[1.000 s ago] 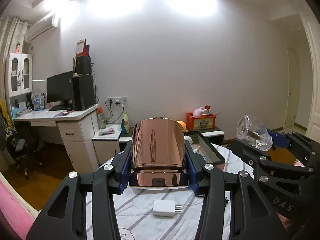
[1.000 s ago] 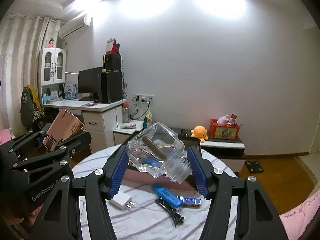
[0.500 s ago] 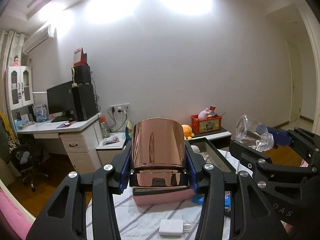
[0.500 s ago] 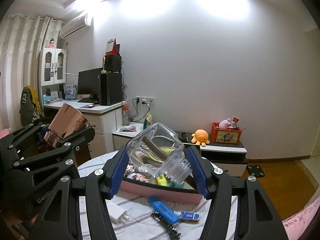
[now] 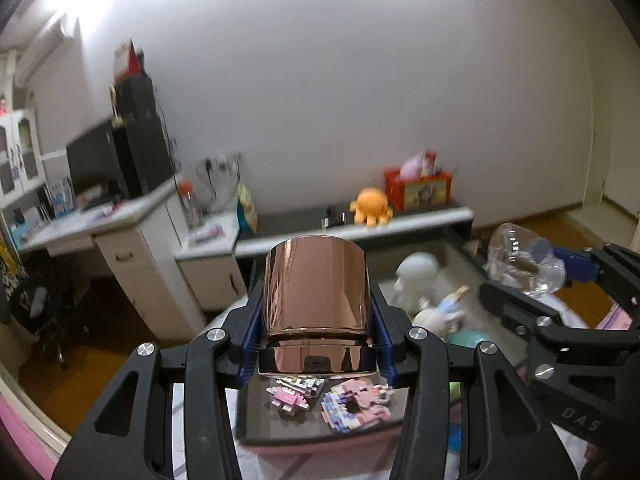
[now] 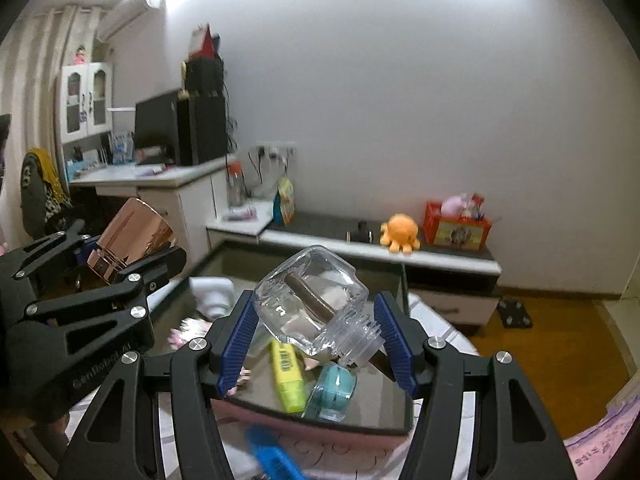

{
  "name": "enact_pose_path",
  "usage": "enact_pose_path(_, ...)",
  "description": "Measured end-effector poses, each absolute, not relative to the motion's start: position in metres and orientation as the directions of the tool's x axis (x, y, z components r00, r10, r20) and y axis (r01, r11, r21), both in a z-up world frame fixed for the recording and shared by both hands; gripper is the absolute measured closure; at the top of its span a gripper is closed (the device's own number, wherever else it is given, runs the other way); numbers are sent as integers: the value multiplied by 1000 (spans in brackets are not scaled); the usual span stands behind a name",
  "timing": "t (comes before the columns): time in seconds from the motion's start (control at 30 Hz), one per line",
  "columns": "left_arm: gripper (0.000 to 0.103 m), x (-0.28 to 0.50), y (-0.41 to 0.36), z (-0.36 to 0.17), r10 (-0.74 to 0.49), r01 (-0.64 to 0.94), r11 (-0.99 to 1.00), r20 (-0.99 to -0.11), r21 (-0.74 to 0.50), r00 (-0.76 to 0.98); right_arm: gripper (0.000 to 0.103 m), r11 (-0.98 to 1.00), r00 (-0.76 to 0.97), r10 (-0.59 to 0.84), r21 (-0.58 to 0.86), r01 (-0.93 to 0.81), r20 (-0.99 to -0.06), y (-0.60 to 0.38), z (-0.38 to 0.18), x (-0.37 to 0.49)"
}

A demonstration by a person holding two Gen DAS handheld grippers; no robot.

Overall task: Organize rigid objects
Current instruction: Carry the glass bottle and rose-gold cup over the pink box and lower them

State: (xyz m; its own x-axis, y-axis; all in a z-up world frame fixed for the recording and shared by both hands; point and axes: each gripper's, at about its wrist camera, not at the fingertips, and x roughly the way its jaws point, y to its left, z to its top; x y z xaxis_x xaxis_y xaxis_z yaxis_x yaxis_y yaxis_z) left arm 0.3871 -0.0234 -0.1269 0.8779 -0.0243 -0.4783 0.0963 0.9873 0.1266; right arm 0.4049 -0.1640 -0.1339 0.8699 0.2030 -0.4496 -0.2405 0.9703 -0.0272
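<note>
My left gripper [image 5: 316, 336] is shut on a shiny rose-gold cup [image 5: 316, 300], held upright over the near end of a pink storage box [image 5: 320, 442]. The cup [image 6: 132, 240] and its gripper [image 6: 132, 258] also show at the left of the right wrist view. My right gripper [image 6: 316, 334] is shut on a clear glass bottle [image 6: 312, 304] lying tilted between the blue pads, its threaded neck to the lower right. It hangs above the box [image 6: 320, 428]. The bottle [image 5: 520, 260] appears at the right of the left wrist view.
Inside the box lie pink block figures [image 5: 352, 400], a white round toy [image 5: 416, 272], a yellow highlighter [image 6: 286, 376] and a teal round case [image 6: 334, 390]. A blue item [image 6: 276, 458] lies on the striped cloth before the box. A desk, low shelf and orange plush [image 6: 400, 230] stand beyond.
Both grippers have moved forward and tipped down over the pink box, so its contents now show beneath them. The white charger has dropped out of view. Both grips are unchanged.
</note>
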Motion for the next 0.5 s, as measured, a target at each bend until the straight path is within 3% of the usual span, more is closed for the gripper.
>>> enact_pose_path(0.23,54,448,-23,-172,11,94,986,-606,141,795,42,975,801,147,-50,-216,-581,-170,-172,456)
enact_pose_path(0.43,54,456,-25,-180,23,87,984,-600,153,799,41,977,778,114,-73,-201,-618,-176,-187,475)
enact_pose_path(0.5,49,456,-22,-183,28,82,985,-606,154,795,41,977,771,100,-83,-195,-629,-177,-190,480)
